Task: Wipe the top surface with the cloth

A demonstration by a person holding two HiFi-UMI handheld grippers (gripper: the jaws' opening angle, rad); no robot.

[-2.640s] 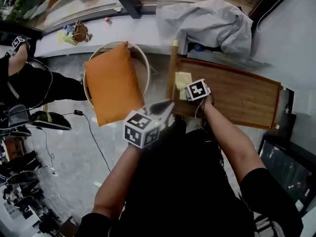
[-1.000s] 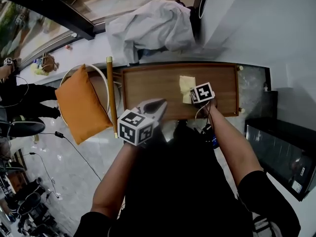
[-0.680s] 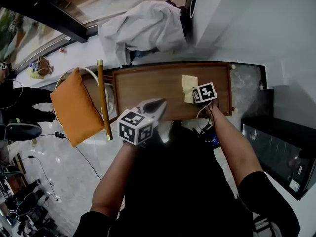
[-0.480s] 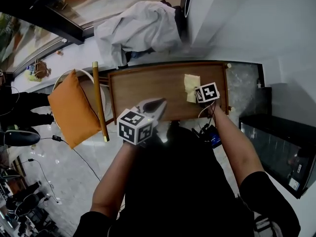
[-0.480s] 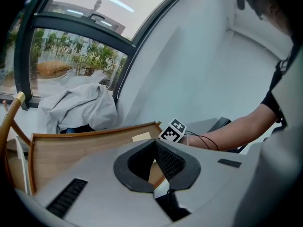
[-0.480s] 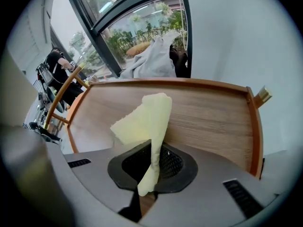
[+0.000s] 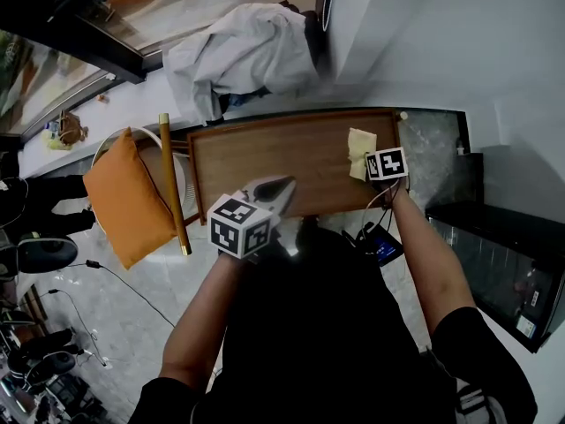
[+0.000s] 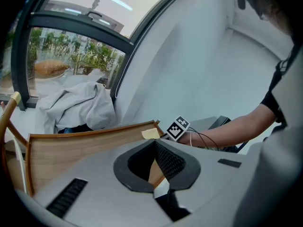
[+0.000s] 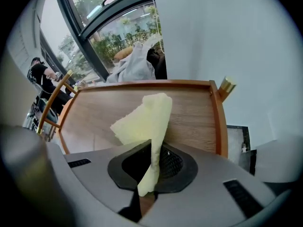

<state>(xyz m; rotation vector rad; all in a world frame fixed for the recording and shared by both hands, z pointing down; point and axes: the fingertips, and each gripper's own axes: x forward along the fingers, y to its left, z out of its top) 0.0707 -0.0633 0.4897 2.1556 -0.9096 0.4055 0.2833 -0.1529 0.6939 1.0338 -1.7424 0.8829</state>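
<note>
You are pinching the pale yellow cloth between the jaws of your right gripper. Its crumpled free end is spreading over the brown wooden top surface, near the right end.

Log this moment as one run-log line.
right gripper: shut on cloth | cloth: over wooden top, right end | left gripper: shut, empty, by the top's near edge

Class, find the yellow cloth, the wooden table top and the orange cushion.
yellow cloth (image 9: 144,115), right gripper view, spread upper part.
wooden table top (image 7: 282,157), head view, bare middle.
orange cushion (image 7: 128,197), head view, centre.
</note>
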